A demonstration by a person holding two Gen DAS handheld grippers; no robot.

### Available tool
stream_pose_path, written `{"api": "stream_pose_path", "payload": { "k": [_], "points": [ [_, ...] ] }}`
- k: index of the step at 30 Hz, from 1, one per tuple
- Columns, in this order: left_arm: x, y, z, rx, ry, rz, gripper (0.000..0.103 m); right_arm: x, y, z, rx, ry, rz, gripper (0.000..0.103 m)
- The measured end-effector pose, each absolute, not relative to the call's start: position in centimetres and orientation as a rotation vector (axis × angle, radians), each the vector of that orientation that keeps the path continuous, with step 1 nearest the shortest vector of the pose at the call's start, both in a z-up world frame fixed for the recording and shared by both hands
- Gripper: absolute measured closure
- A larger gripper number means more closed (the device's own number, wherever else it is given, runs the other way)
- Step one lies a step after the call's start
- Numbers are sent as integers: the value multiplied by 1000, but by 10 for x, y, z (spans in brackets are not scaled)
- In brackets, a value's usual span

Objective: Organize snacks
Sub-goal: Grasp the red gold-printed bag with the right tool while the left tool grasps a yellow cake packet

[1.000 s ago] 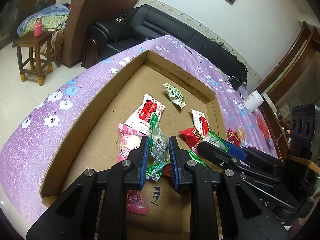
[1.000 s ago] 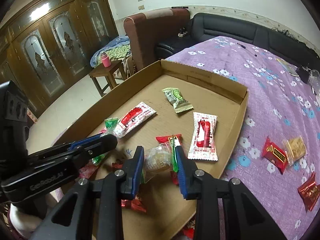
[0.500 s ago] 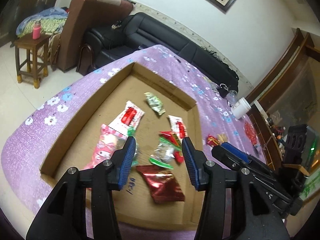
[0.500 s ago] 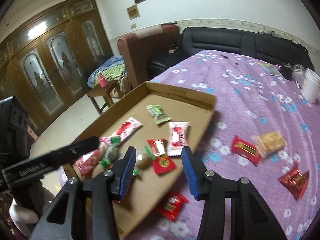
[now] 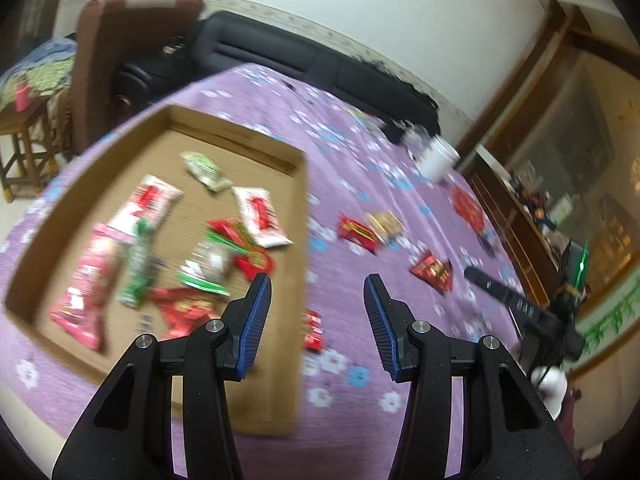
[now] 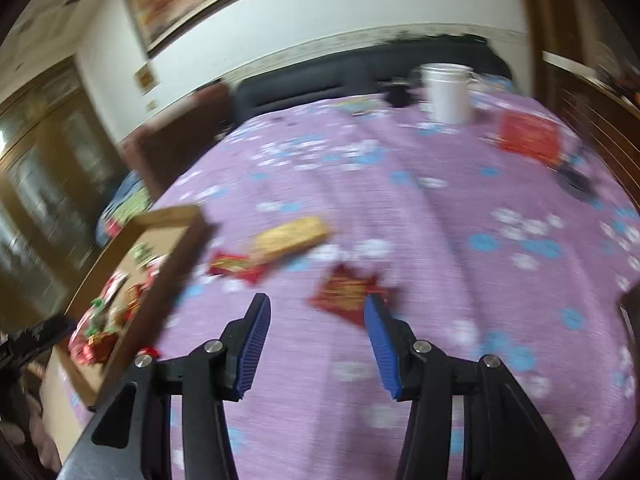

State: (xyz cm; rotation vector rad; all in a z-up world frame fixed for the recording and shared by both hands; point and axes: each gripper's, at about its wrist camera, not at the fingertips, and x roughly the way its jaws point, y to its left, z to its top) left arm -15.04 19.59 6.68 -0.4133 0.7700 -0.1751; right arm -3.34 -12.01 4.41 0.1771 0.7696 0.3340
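Both snacks now dropped in cardboard tray (image 5: 298, 216). Left gripper (image 5: 318, 316) and right gripper (image 6: 316, 332) apart, empty; probably seeking loose red packet (image 6: 348, 290) right of tray.

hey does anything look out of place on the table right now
Yes. Several snacks lie on the purple tablecloth outside the cardboard tray: a red packet, a tan cracker pack and a small red one beside the tray wall.

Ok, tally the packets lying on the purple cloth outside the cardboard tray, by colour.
Red packets: 4, counting the far flat one
Tan packet: 1
Total: 5
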Motion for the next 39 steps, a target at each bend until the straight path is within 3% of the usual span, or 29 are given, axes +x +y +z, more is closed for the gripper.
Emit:
{"api": "stream_pose_path", "payload": {
  "k": [7,16,25,29,39],
  "points": [
    [-140,140,57,-319,850,-277,55,-22,-141,40,184,783,322,51],
    [-118,124,59,-286,897,-289,55,24,-108,20,96,824,377,49],
    [-38,104,60,-251,938,-281,55,36,-106,-3,110,882,436,49],
    [11,102,53,-304,991,-279,56,31,-106,-3,87,875,407,55],
    [57,44,34,-58,1048,-348,56,24,-110,-1,81,893,365,54]
  ]
}}
